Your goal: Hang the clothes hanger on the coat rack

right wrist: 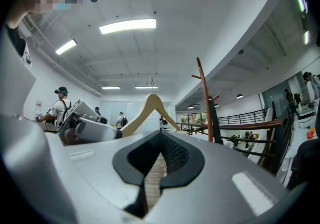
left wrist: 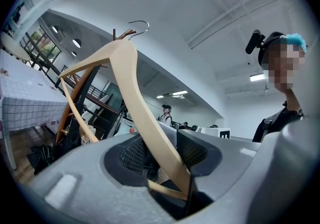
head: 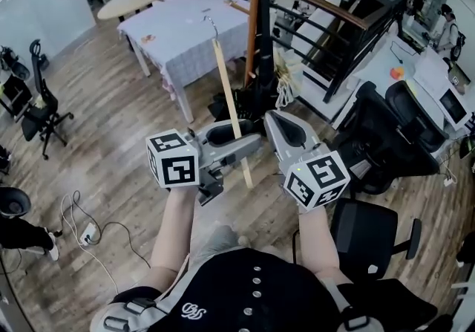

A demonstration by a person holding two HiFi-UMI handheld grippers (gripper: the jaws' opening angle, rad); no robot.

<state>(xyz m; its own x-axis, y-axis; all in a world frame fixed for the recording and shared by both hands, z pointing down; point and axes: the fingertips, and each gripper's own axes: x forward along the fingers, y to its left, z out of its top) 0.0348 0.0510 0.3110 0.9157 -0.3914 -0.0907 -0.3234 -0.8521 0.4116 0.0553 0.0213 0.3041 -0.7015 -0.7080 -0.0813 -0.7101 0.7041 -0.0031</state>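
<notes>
Left fingers (left wrist: 195,150) pinch one arm of the hanger (left wrist: 125,72). Its long axis runs away from me, hook leading, near the coat rack (head: 254,18). Right fingers (right wrist: 175,155) are pressed together, empty. Desk (head: 185,33) edge lies left of the rack, with open floor (head: 133,122) before it.

Floor: wood-look planks (head: 111,145), with a white power strip (head: 87,233) and its cable lying loose on them.
Tables: a long table (head: 185,26) under a pale checked cloth; beyond it, a light round-ended tabletop (head: 133,0).
Chairs: a black office chair (head: 41,111) on the left, more black chairs (head: 386,137) on the right.
Railing: dark metal bars under a wooden handrail (head: 326,7).
Desk: a white desk (head: 415,70) at the far right.
Ceiling: white, with long light panels (right wrist: 127,26).
Windows: tall panes (left wrist: 42,42) showing green outside.
</notes>
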